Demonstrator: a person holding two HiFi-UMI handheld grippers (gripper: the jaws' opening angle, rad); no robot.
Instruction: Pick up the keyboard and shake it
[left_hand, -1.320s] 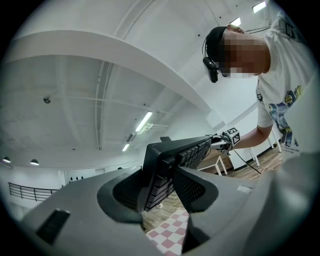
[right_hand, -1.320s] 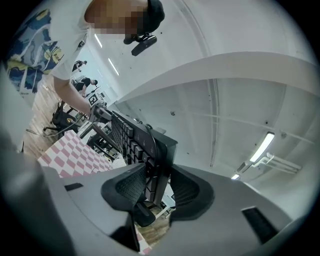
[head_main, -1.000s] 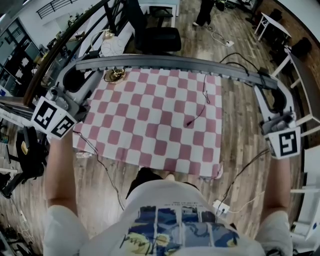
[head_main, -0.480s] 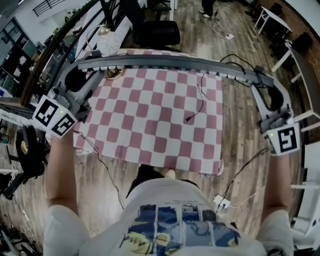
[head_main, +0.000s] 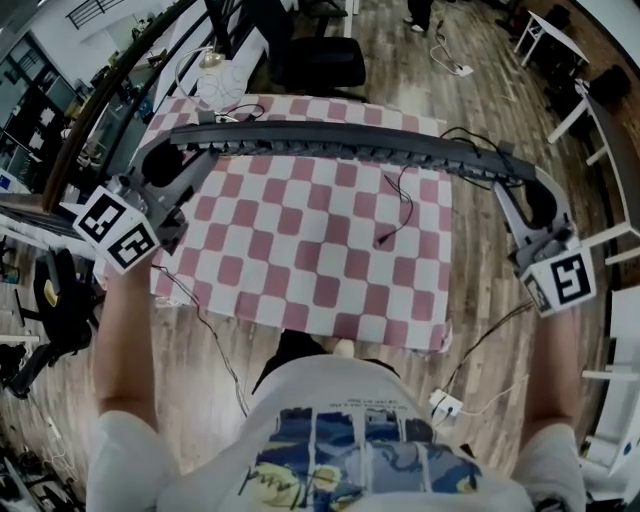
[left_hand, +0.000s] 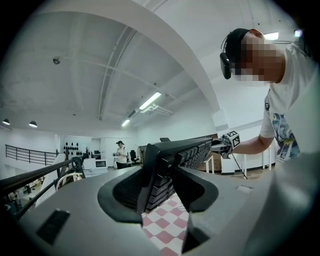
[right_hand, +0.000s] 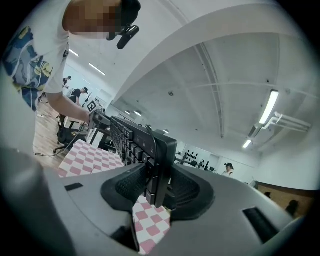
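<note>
The long black keyboard (head_main: 350, 145) is up in the air, over the pink-and-white checked cloth (head_main: 300, 260). The left hand-held gripper (head_main: 168, 168) squeezes one end, and the right hand-held gripper (head_main: 533, 203) squeezes the other. Its keys are small, bumpy squares. A thin cord (head_main: 398, 205) hangs down.

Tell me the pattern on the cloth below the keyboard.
Pink and white checks; the cloth beneath the keyboard shows best in the head view.
</note>
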